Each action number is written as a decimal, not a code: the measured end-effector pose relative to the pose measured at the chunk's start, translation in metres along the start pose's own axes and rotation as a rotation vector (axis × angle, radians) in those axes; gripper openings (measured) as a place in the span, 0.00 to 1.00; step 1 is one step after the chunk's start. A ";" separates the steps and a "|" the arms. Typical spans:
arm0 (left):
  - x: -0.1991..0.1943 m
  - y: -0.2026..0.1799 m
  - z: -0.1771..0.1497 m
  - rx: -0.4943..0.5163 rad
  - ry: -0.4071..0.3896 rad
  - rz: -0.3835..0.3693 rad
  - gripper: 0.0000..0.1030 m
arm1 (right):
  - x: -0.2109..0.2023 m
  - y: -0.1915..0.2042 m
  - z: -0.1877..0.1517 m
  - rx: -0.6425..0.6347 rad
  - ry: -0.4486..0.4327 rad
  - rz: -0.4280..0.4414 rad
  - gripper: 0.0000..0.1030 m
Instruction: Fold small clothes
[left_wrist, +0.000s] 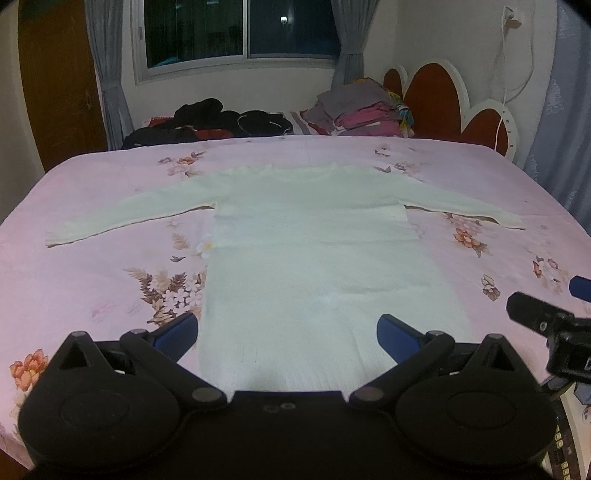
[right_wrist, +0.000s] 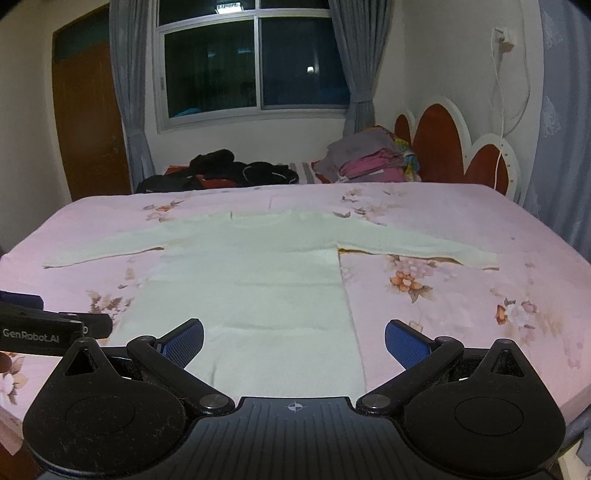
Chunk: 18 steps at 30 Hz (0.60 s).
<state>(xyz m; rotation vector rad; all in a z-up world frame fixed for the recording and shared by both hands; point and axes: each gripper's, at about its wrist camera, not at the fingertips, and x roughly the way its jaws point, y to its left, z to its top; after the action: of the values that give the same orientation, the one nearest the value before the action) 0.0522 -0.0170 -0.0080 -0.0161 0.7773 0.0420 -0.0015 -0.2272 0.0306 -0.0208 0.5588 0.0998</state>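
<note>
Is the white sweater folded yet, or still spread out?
Spread flat, unfolded. The white sweater lies on the bed with both sleeves stretched out sideways and its body full length; neither open gripper holds it.

A home bedroom: bed (right_wrist: 461, 229) under a pink floral sheet, scalloped red-and-white headboard (right_wrist: 454, 144) at 2 o'clock, dark window (right_wrist: 255, 62) with grey curtains (right_wrist: 129, 92) at 12, wooden door (right_wrist: 88, 122) at 10, folded clothes (right_wrist: 369, 158) and dark garments (right_wrist: 229, 170) piled behind
</note>
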 end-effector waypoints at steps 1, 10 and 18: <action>0.004 0.000 0.002 0.001 0.004 0.002 1.00 | 0.004 -0.002 0.002 0.003 -0.001 -0.001 1.00; 0.054 -0.004 0.026 -0.006 0.034 0.003 1.00 | 0.056 -0.031 0.022 0.041 0.017 -0.018 1.00; 0.103 -0.014 0.059 -0.010 0.037 0.038 1.00 | 0.111 -0.066 0.050 0.059 0.021 -0.036 1.00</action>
<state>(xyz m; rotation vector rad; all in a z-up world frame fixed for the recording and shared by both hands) 0.1680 -0.0261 -0.0381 -0.0118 0.8140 0.0823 0.1247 -0.2804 0.0134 0.0252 0.5818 0.0482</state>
